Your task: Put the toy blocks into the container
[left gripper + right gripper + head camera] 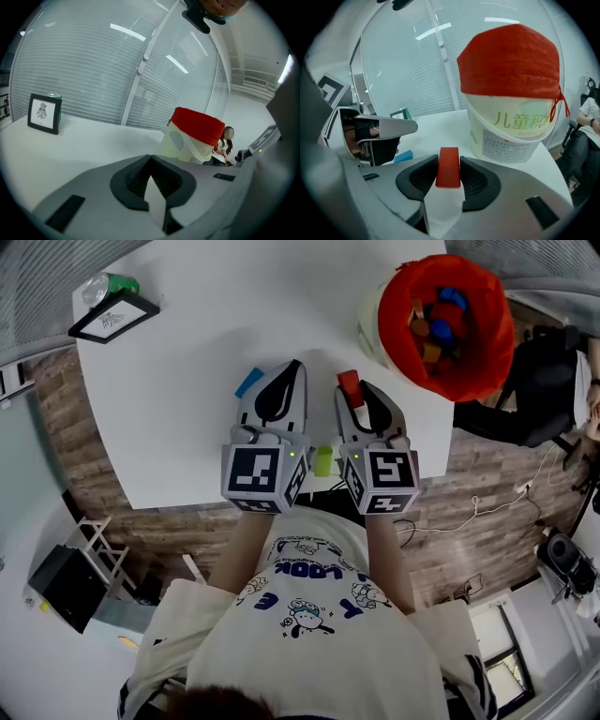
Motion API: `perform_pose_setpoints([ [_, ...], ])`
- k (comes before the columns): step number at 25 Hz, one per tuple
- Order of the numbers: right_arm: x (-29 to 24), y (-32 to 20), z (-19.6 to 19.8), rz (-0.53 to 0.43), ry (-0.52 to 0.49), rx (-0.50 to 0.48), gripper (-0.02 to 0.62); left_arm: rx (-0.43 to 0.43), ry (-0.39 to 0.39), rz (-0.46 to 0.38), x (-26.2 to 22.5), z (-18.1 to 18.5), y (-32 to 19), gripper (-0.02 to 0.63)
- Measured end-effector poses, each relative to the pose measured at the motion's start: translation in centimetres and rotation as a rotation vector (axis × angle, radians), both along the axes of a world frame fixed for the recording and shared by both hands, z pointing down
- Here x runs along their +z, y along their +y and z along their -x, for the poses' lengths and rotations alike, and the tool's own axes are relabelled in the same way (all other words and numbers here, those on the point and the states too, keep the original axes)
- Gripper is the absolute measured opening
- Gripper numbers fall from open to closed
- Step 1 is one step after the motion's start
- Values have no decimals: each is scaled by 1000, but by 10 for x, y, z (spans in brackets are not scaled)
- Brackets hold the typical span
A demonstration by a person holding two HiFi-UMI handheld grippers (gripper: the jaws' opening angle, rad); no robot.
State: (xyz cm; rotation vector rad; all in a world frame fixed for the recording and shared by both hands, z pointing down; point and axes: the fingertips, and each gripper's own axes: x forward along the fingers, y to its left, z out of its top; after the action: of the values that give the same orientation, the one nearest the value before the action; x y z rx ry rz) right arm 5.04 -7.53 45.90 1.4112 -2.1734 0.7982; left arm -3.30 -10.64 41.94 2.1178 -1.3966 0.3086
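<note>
Right gripper view: pinched flat red plastic block (448, 172) in right tool (449, 163). Held left tool (150, 159) pressed together.

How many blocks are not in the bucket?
3: red block in the right gripper, blue block beside the left gripper, green block at the near edge of the table. More may be hidden.

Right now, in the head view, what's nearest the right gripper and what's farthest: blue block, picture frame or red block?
1. Red block: clamped in the jaws of the right gripper.
2. Blue block: to the left, just past the left gripper.
3. Picture frame: far left corner of the table.
</note>
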Motion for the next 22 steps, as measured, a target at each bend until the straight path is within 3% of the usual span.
perform_pose_setpoints([
  [22,-98,-19,9,-221,-71,-170,143,-121,-21,-166,-75,-10,-2,25],
])
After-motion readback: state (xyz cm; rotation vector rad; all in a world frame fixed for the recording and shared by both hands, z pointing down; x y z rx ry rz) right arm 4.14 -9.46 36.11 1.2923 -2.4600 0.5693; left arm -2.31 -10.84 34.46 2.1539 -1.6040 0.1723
